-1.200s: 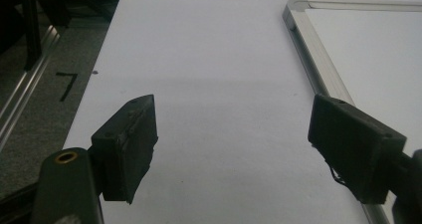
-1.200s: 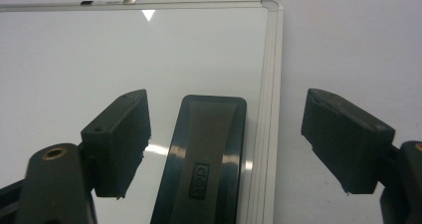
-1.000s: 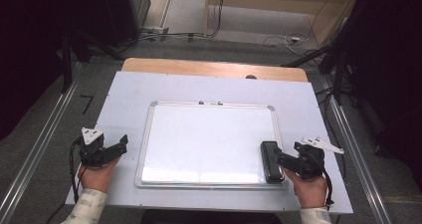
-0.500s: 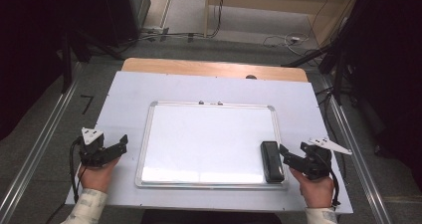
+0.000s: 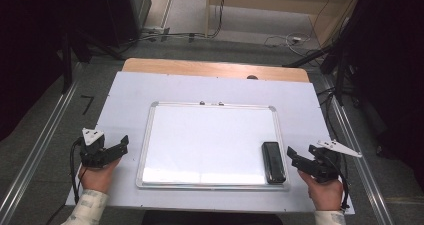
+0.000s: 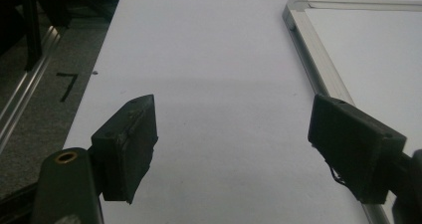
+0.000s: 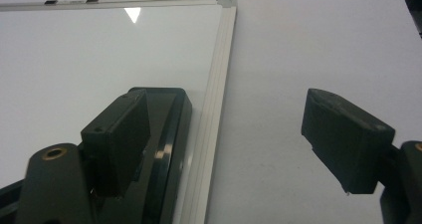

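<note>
Whiteboard: we've got a clean whiteboard (image 5: 210, 140) with an aluminium frame lying flat in the middle of the table (image 5: 125, 95), nothing written on it as far as we can see.
Eraser: the black whiteboard eraser (image 5: 273, 161) sits on the board's surface, right in its near right corner, long side running along the right frame edge.
Right tongs: our right tongs (image 5: 295, 159) sit on the table just beside the board's right edge, pointing at the eraser but apart from it. Jaws wide apart, nothing between them.
Right gripper view: here we see the eraser (image 7: 164, 144) close in behind the left jaw, with the frame strip running up past it to the rounded far corner of the whiteboard (image 7: 99, 59).
Left tongs: our left tongs (image 5: 120, 147) rest near the board's left edge, well away from the eraser. Jaws spread wide too, holding nothing.
Left gripper view: bare white table (image 6: 209, 84) between the jaws, and the whiteboard (image 6: 368, 50) frame runs behind the right jaw.
</note>
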Motion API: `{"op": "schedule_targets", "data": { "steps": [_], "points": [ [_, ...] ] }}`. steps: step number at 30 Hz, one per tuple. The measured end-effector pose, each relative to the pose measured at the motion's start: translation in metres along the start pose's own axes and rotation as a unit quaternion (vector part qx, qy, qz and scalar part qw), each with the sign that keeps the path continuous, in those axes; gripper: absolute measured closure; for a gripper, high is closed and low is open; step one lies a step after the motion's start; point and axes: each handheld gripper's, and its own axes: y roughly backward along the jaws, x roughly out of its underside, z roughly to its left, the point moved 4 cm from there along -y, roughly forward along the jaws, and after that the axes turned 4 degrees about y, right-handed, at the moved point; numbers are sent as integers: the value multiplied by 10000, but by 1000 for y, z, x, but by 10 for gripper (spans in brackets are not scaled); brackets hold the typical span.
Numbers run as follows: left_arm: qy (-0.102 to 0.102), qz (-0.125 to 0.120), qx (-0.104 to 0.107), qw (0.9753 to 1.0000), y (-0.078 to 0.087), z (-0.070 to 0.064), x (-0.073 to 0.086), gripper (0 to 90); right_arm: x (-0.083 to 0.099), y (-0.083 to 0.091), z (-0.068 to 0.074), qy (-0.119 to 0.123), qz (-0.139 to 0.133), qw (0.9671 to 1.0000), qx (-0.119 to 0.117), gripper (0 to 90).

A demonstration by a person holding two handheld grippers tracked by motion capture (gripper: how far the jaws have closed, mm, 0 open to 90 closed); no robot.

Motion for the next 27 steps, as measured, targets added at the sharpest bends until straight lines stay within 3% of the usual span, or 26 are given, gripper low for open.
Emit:
{"op": "schedule_targets", "data": {
  "steps": [27],
  "points": [
    [-5, 14, 0, 10000, 0, 0, 0, 200, 10, -1, -38, -86, 27, 9989, 467, 185]
  ]
}}
